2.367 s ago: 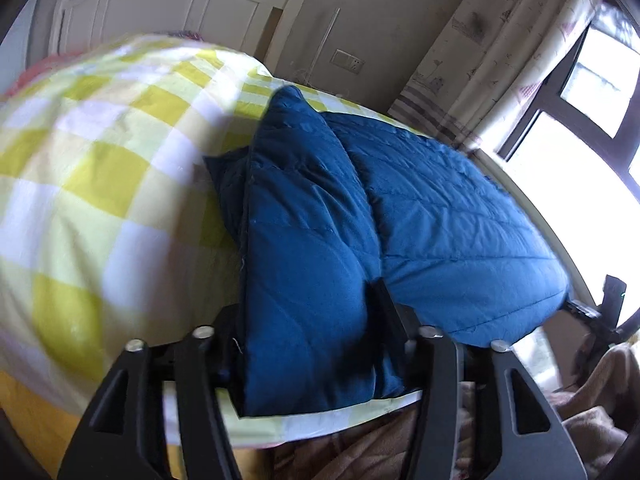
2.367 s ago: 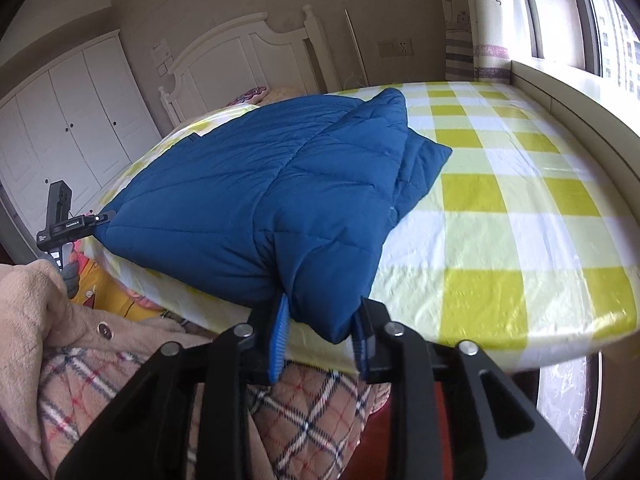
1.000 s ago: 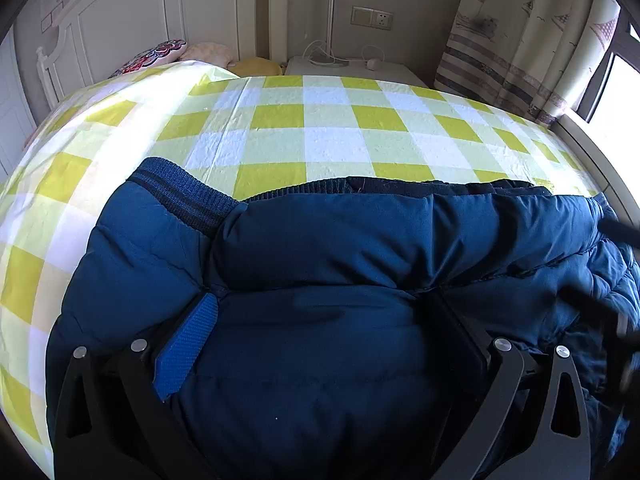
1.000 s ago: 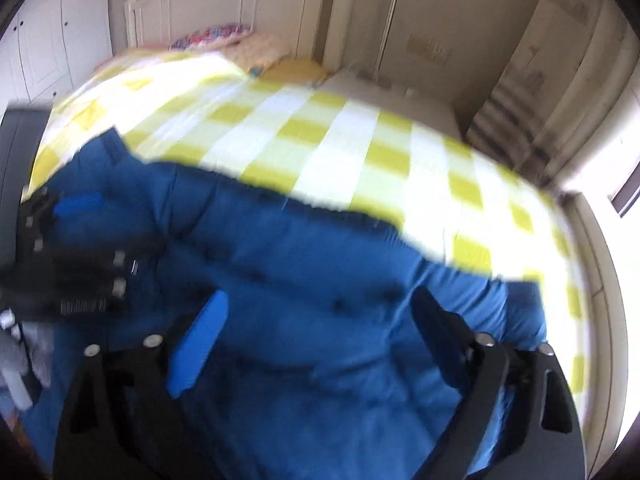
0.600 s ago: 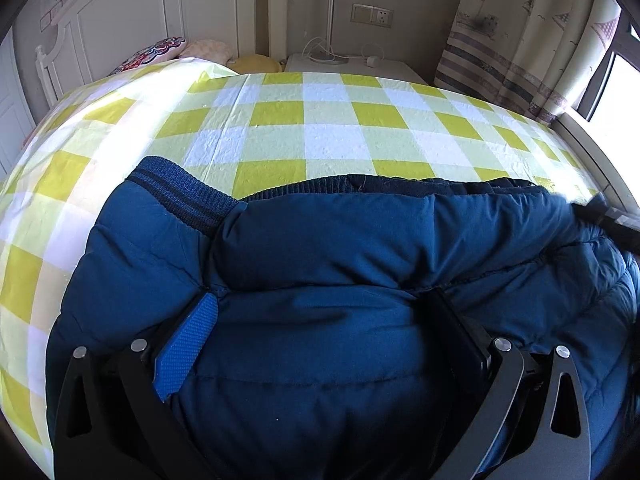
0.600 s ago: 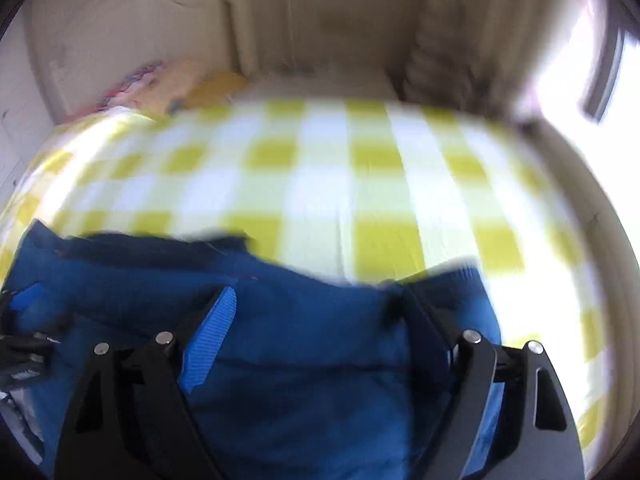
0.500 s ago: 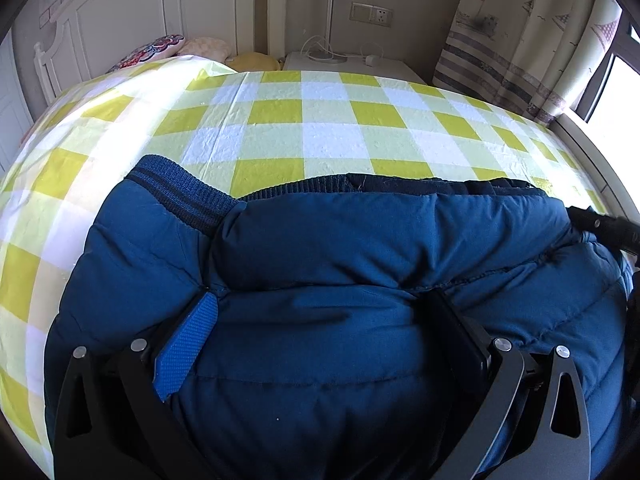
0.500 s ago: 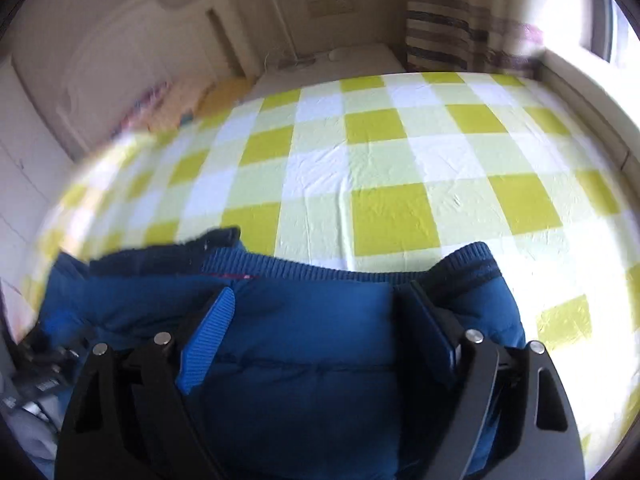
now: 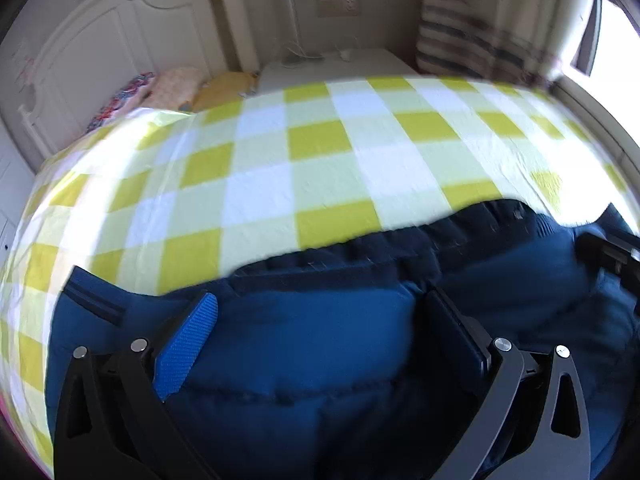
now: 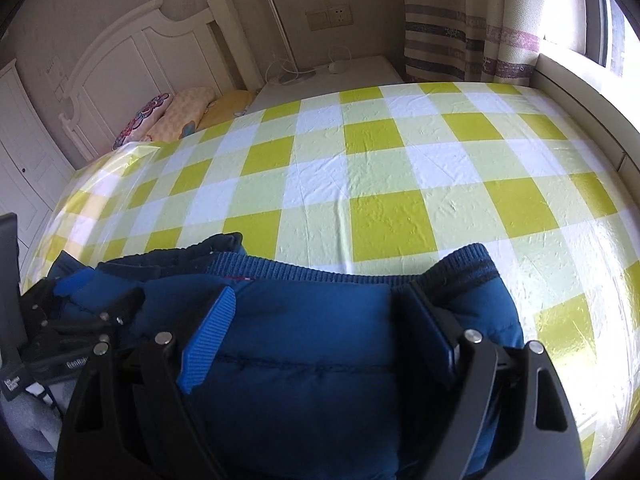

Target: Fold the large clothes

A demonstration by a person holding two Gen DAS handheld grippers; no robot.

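Lying bunched at the bed's [image 10: 400,152] near edge, the blue jacket [image 10: 312,344] fills both wide-spread jaws: left hand-held gripper [image 9: 316,324] and right hand-held gripper [image 10: 316,320]. Beyond its ribbed hem [image 10: 320,270], checkered sheet stretches bare to the headboard [image 10: 132,56].

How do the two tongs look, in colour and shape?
Both tongs, left and right, have black angular frames with triangular cut-outs and silver round bolts. One finger of each shows a ribbed blue pad. White lettering marks the left tool's body, unreadable.
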